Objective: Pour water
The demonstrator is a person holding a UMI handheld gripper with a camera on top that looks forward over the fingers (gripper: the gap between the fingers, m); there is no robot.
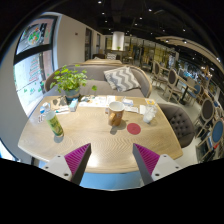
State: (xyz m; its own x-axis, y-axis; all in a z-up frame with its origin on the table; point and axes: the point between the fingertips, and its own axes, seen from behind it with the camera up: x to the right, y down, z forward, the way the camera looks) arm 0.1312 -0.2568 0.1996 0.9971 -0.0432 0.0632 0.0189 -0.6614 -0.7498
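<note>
My gripper (pixel 111 163) is open, its two fingers with magenta pads (pixel 76 155) spread wide over the near edge of a light wooden table (pixel 95 135), nothing between them. Well beyond the fingers a tan cup (pixel 116 112) stands near the table's middle. A clear glass (pixel 149 114) stands to its right, and a red coaster (pixel 133 128) lies between them, nearer to me. At the table's left stands a bottle with greenish liquid (pixel 54 123).
A potted green plant (pixel 70 80) sits at the table's far left. Behind the table is a sofa with a patterned cushion (pixel 122 78). A grey upholstered chair (pixel 181 120) stands to the right. More chairs and tables fill the room beyond.
</note>
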